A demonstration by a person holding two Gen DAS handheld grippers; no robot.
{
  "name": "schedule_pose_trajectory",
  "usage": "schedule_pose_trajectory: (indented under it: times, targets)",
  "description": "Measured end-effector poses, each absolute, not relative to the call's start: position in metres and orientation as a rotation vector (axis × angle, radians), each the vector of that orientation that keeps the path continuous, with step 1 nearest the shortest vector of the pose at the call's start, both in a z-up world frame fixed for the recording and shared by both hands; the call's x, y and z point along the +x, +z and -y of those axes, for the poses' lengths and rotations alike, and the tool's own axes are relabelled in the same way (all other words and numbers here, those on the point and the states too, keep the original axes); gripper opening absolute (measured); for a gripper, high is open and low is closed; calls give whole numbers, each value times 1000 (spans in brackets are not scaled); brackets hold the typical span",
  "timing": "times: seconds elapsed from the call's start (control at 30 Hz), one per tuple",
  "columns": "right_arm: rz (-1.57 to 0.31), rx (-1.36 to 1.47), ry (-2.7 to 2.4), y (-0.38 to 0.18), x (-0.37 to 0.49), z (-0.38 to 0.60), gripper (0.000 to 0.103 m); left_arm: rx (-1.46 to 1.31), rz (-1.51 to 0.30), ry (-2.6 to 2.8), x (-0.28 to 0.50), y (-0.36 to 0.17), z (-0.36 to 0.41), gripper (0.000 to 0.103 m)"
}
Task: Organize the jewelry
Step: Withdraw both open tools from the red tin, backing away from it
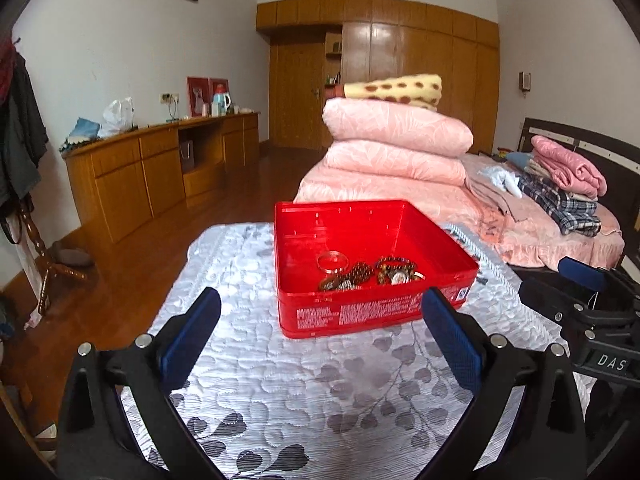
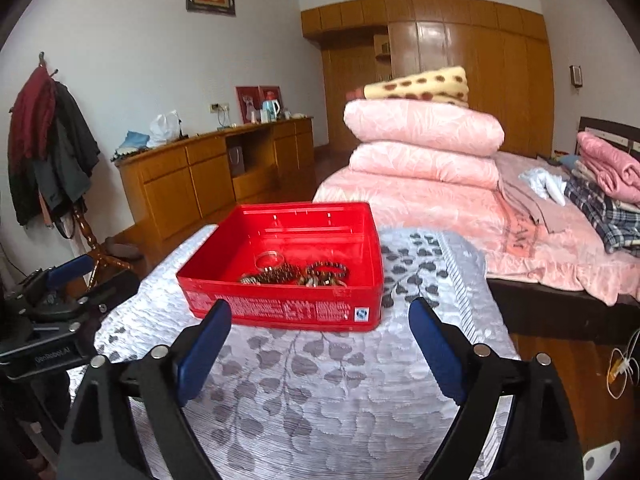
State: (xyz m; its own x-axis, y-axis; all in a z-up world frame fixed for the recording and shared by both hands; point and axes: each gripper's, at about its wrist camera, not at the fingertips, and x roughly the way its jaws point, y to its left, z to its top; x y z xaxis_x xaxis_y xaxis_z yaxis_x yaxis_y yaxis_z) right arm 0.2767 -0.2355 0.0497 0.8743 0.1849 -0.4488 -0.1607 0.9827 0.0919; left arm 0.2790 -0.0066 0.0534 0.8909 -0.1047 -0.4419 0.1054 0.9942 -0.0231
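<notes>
A red open box (image 1: 308, 320) stands on a table covered with a silver leaf-pattern cloth (image 1: 260, 392). Inside lie a clear bangle (image 1: 332, 261), dark beaded bracelets (image 1: 394, 266) and a small watch (image 1: 400, 277). The box (image 2: 280, 308) and the jewelry (image 2: 296, 272) also show in the right wrist view. My left gripper (image 1: 320, 300) is open and empty, just in front of the box. My right gripper (image 2: 320, 312) is open and empty, near the box's front wall. Each gripper shows at the edge of the other's view (image 1: 592, 312) (image 2: 52, 300).
A bed with stacked pink quilts (image 1: 396, 148) and folded clothes (image 1: 560, 188) stands behind the table. A wooden sideboard (image 1: 160, 168) lines the left wall. A coat stand (image 2: 52, 148) is at the far left. A wooden wardrobe (image 1: 400, 72) fills the back.
</notes>
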Motion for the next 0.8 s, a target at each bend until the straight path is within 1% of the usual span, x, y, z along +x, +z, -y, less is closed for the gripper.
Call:
schedule_pose_trajectory:
  times: [0.17,0.8]
  targets:
    - [-436,59,179,60,269,241,88,9,-403,-123,266,68,9,97]
    - [-311,53,209,100,236,236,88,9,-289,-124,233,102,12,97]
